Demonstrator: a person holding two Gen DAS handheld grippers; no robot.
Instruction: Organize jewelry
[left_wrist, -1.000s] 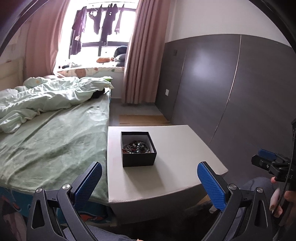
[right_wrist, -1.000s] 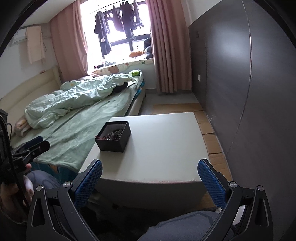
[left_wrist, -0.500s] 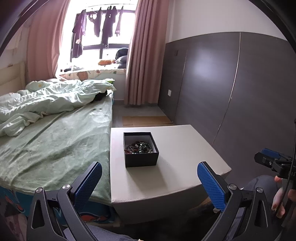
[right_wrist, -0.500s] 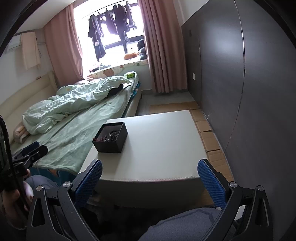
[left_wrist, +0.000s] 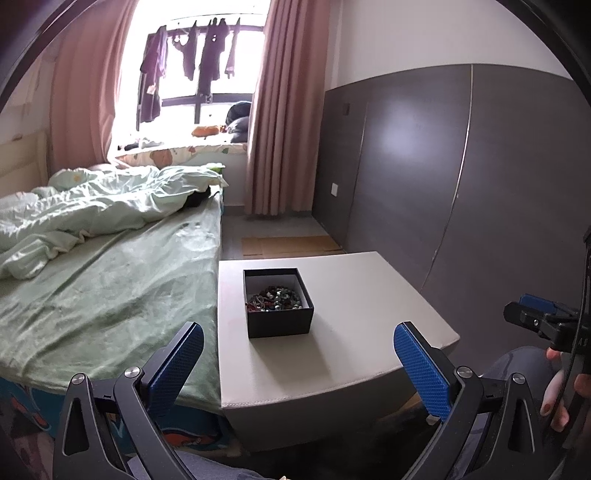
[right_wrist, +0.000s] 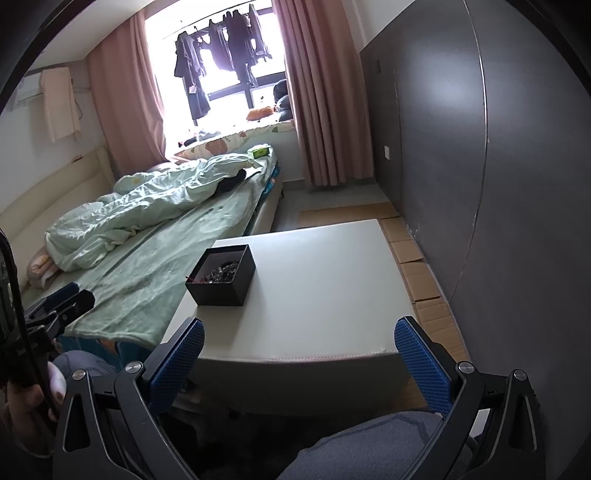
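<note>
A small open black box (left_wrist: 277, 303) holding a tangled heap of beaded jewelry (left_wrist: 274, 298) stands on the left part of a low white table (left_wrist: 351, 295). It also shows in the right wrist view (right_wrist: 221, 275), on the table (right_wrist: 325, 280). My left gripper (left_wrist: 295, 354) is open and empty, held before the table's near edge, short of the box. My right gripper (right_wrist: 299, 350) is open and empty, also before the near edge, to the right of the box. Each gripper shows at the edge of the other's view.
A bed with a green sheet (left_wrist: 103, 288) and rumpled quilt (left_wrist: 92, 206) abuts the table's left side. A dark grey panelled wall (left_wrist: 461, 177) runs on the right. Cardboard sheets (right_wrist: 417, 273) lie on the floor. Pink curtains (left_wrist: 284, 129) hang by the window.
Both views have shifted slightly; the box sits a bit higher in frame in each view. Both grippers stay open and empty.
</note>
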